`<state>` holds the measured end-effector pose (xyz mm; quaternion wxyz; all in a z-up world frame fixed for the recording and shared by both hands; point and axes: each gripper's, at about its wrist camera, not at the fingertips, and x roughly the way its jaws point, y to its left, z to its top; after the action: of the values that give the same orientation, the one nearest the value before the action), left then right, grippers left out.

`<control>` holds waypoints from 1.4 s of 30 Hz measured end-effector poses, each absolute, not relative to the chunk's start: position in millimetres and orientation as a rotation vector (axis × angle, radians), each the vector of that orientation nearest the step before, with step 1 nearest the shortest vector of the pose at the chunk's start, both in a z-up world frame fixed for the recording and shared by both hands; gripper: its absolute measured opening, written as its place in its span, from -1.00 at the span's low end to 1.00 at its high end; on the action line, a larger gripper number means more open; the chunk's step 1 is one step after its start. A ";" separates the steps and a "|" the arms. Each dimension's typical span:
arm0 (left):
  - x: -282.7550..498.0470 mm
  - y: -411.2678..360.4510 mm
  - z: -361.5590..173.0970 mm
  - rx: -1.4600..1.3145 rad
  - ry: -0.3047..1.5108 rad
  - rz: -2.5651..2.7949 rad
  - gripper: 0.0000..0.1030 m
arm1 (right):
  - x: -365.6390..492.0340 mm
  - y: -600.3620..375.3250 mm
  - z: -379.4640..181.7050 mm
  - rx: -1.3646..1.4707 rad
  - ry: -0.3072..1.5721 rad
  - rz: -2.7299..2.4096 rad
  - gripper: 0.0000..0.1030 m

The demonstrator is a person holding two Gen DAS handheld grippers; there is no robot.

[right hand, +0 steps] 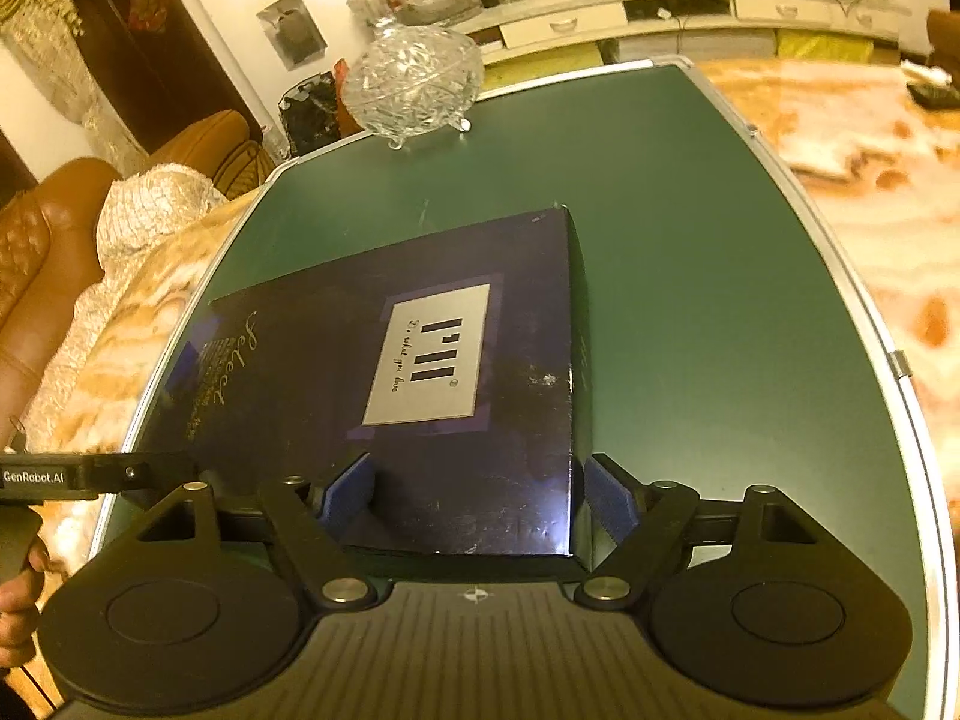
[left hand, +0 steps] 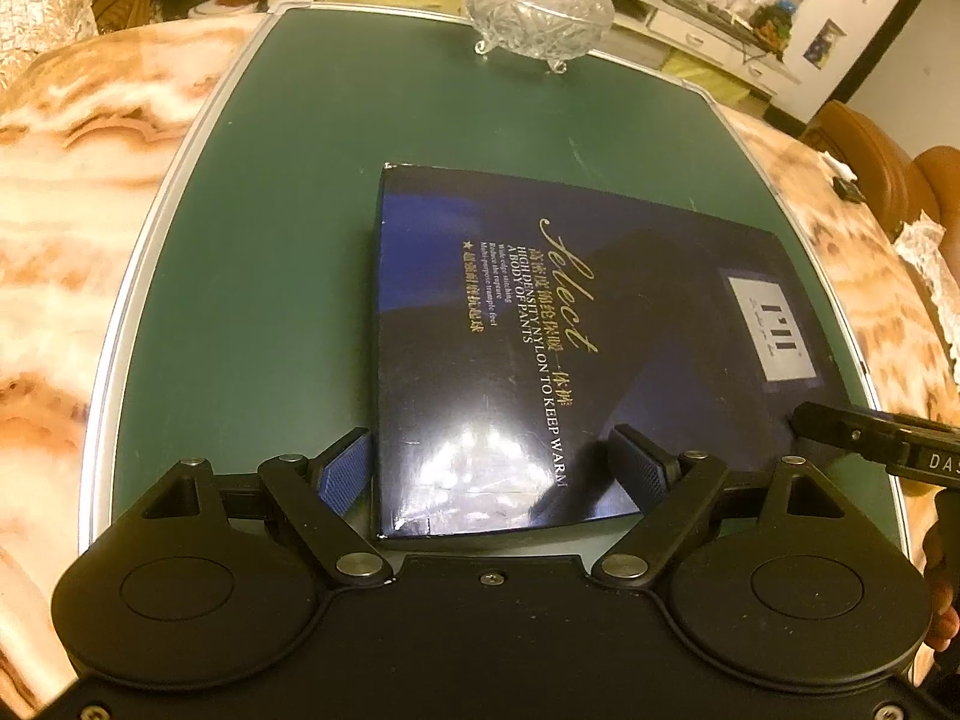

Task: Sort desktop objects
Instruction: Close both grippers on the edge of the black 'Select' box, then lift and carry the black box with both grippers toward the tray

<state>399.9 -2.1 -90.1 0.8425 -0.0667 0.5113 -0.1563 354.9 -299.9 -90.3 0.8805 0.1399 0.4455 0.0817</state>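
Note:
A flat dark blue box [left hand: 540,330] with gold lettering and a white label lies on the green board [left hand: 270,240]. It also shows in the right wrist view [right hand: 420,360]. My left gripper [left hand: 492,468] is open, its jaws straddling the box's near left corner, one finger beside the left edge and one above the lid. My right gripper [right hand: 480,498] is open, its jaws straddling the box's near right corner. A clear cut-glass lidded bowl [left hand: 537,0] stands at the board's far edge, also seen in the right wrist view [right hand: 414,84].
The green board [right hand: 720,300] has a metal rim and lies on an orange marble-patterned table [left hand: 72,180]. Brown leather chairs [right hand: 48,252] stand around it. A white cabinet [right hand: 660,18] with clutter lines the far wall.

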 end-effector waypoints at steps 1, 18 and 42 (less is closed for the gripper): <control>397.6 -1.4 -88.9 -0.139 1.078 -0.330 0.64 | 352.4 -297.8 -88.1 0.279 0.925 0.169 0.58; 343.8 4.3 -41.5 -0.098 1.010 -0.343 0.64 | 301.2 -279.5 -39.7 0.209 0.856 0.159 0.58; 220.4 8.8 7.3 -0.044 0.953 -0.366 0.64 | 163.9 -267.7 10.9 0.215 0.792 0.129 0.57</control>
<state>220.4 8.8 7.3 0.8723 -0.0211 0.4560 -0.1753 163.9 -267.7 10.9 0.9149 0.1044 0.3849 0.0625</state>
